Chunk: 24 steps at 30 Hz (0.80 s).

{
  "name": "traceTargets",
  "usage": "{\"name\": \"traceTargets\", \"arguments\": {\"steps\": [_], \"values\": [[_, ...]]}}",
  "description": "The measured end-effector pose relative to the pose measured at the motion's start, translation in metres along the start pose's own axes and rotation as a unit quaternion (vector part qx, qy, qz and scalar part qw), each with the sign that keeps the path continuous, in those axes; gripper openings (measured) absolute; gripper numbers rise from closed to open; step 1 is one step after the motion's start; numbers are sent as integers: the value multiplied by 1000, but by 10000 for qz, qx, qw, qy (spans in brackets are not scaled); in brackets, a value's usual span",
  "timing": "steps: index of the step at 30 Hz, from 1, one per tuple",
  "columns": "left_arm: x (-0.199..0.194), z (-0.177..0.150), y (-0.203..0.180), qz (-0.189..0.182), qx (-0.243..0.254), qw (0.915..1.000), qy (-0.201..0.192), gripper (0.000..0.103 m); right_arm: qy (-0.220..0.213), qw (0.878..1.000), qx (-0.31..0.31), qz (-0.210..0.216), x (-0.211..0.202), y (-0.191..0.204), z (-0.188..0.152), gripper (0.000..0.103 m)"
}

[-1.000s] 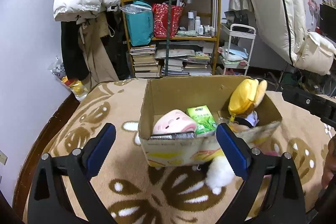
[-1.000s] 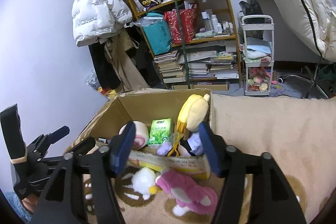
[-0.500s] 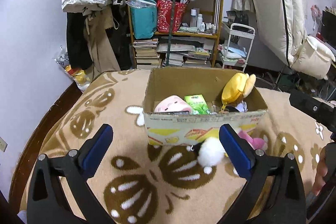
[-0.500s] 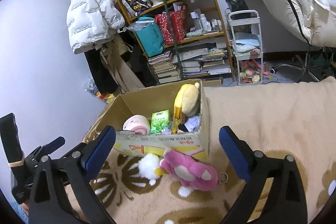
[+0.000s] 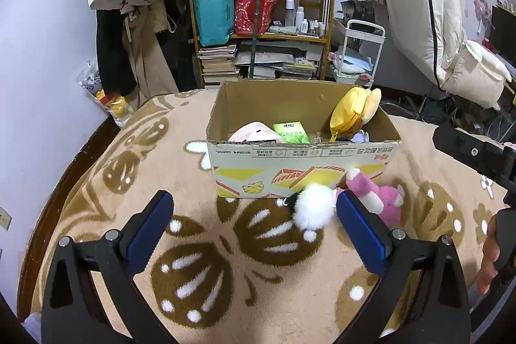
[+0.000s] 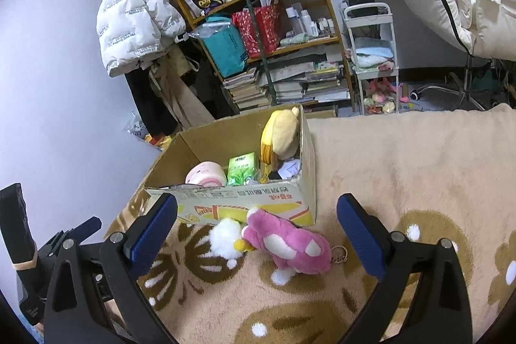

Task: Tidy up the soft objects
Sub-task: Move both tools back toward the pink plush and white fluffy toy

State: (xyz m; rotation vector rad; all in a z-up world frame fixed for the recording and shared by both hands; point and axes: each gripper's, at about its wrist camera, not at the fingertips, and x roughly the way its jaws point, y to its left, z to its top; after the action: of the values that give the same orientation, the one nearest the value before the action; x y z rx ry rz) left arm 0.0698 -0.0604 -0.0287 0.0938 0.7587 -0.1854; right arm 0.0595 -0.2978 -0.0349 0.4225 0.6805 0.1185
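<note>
A: Nearest us, our left gripper [image 5: 251, 231] stands wide apart over the patterned blanket [image 5: 129, 182], holding nothing.

B: Our right gripper [image 6: 257, 229] has just been opening and is wide too, empty. Beyond it the pink plush [image 6: 287, 242] and white plush [image 6: 224, 236] lie touching, against the cardboard box [image 6: 245, 202].

A: Inside we see a yellow plush [image 5: 350, 113], a green packet [image 5: 290, 132] and a pink toy [image 5: 254, 132].

A cardboard box [image 6: 245, 202] sits on the blanket [image 6: 403, 170]. Two plush toys [image 6: 283, 244] lie just before its near wall. Far behind stands a shelf [image 6: 283, 41], a cart [image 6: 374, 60] to its right.
</note>
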Motion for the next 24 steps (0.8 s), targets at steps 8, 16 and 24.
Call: {"name": "traceTargets", "arguments": {"steps": [8, 16, 24], "values": [[20, 3, -2, -118, -84, 9998, 101, 100, 153, 9998, 19, -111, 18, -3, -1, 103], [37, 5, -9, -107, -40, 9997, 213, 100, 193, 9995, 178, -152, 26, -11, -1, 103], [48, 5, -15, -87, 90, 9996, 270, 100, 295, 9991, 266, -179, 34, -15, 0, 103]]}}
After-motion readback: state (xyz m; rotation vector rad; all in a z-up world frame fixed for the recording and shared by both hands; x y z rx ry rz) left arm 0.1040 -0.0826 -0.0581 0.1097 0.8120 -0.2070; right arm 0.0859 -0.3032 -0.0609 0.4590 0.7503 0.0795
